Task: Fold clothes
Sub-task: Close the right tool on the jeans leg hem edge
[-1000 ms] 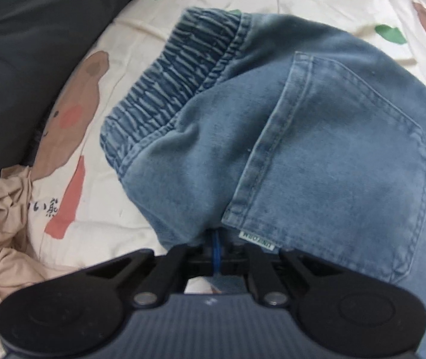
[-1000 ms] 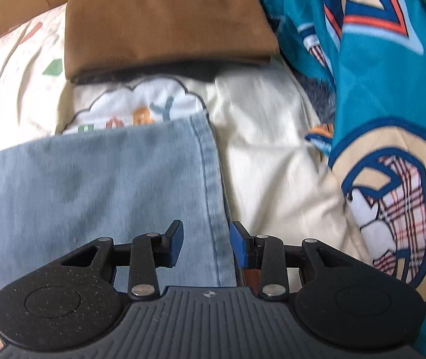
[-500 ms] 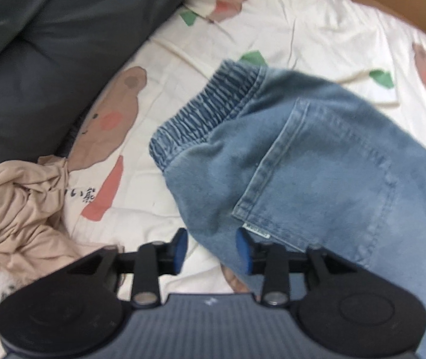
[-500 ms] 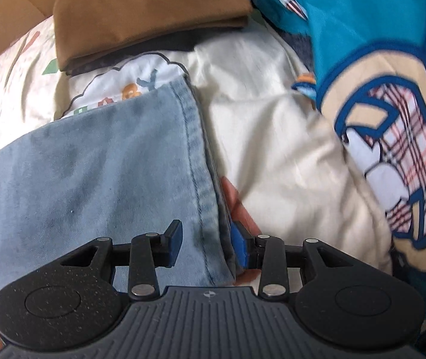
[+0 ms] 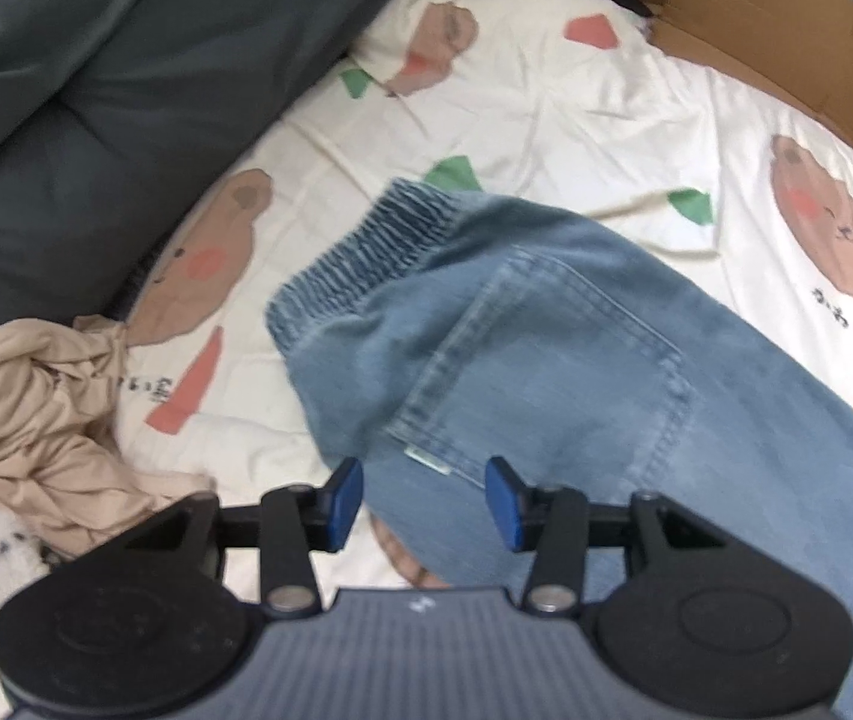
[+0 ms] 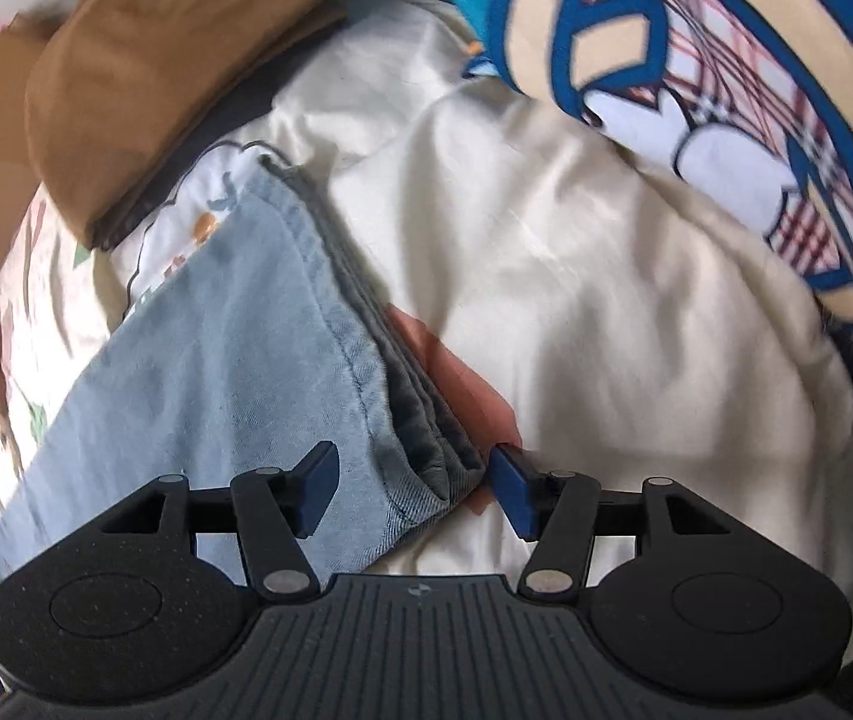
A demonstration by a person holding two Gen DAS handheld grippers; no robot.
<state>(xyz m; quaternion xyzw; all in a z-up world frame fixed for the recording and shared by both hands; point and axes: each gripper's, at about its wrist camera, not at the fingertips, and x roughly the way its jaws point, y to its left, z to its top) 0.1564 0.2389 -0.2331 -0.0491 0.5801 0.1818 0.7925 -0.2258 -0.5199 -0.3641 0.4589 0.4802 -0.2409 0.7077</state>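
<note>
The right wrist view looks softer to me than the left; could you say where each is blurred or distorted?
Right wrist view: motion smear on the teal cartoon blanket; the jeans hem is sharper. Left wrist view: mild blur on the jeans; fisheye bends the cardboard box.

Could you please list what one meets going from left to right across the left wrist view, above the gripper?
Beige crumpled garment → bear-print sheet → jeans → brown bear face print.

Both wrist views look down, close, over own tongs onto bed (image 5: 576, 120). We see left view facing jeans (image 5: 546, 348) waistband; right view facing hem end (image 6: 234, 330). Shared: jeans, bedsheet.
</note>
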